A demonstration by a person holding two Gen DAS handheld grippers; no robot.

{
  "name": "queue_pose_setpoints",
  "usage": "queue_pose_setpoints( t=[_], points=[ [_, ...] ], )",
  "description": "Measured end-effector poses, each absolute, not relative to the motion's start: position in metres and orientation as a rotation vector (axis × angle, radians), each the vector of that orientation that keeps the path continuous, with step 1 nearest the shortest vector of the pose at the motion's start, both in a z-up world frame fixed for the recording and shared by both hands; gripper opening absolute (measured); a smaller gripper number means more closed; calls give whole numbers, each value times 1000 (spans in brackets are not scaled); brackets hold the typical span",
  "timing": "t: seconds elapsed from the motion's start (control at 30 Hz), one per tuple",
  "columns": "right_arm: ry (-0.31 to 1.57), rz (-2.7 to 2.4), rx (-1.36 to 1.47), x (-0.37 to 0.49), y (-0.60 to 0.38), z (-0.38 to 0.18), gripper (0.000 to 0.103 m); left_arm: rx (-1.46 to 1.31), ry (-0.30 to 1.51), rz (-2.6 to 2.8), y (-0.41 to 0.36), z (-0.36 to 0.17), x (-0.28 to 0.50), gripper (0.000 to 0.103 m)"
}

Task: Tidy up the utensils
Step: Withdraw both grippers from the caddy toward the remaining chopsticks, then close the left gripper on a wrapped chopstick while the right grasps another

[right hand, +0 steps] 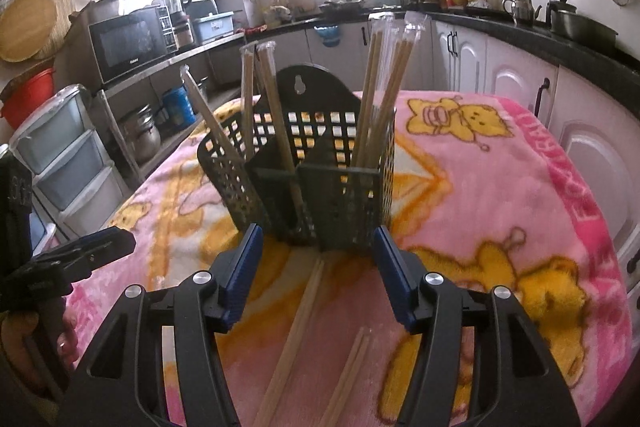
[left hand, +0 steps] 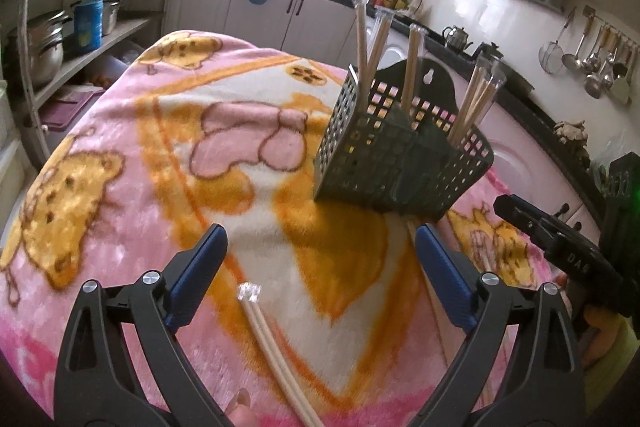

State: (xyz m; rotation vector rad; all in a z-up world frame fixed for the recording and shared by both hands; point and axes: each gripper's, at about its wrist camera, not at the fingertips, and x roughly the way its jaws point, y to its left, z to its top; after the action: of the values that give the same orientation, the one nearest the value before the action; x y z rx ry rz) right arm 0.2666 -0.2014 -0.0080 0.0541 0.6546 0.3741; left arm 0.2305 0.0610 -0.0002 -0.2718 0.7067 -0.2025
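A dark green perforated utensil basket (left hand: 400, 155) (right hand: 312, 179) stands on a pink cartoon blanket (left hand: 120, 187) over the table. Several wrapped chopstick pairs (left hand: 362, 39) (right hand: 376, 87) stick up from its compartments. My left gripper (left hand: 320, 231) is open just above the blanket, short of the basket. One wrapped chopstick pair (left hand: 272, 347) lies on the blanket between its fingers, untouched. My right gripper (right hand: 318, 233) is also open, close in front of the basket. Below it a bare chopstick pair (right hand: 304, 315) lies on the blanket, and a second pair (right hand: 352, 375) lies to the right.
Each gripper shows in the other's view, the right gripper (left hand: 520, 215) at the right edge and the left gripper (right hand: 100, 243) at the left edge. A shelf with pots (left hand: 48, 47) and plastic drawers (right hand: 68, 167) stand left of the table. Kitchen cabinets (right hand: 520, 87) stand behind it and to its right.
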Motion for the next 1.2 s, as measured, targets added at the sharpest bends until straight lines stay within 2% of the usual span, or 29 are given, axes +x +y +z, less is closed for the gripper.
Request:
queue_pose_setpoints(
  t=[0.93, 1.03, 1.13, 1.2],
  points=[
    [878, 310, 17, 256, -214, -53, 55, -320, 842, -203, 61, -45, 205, 86],
    [905, 315, 28, 257, -215, -58, 50, -347, 853, -212, 65, -48, 205, 82],
    [934, 316, 35, 259, -215, -64, 48, -381, 875, -212, 70, -53, 208, 73],
    [958, 323, 43, 262, -216, -68, 46, -399, 897, -213, 73, -57, 212, 60]
  ],
)
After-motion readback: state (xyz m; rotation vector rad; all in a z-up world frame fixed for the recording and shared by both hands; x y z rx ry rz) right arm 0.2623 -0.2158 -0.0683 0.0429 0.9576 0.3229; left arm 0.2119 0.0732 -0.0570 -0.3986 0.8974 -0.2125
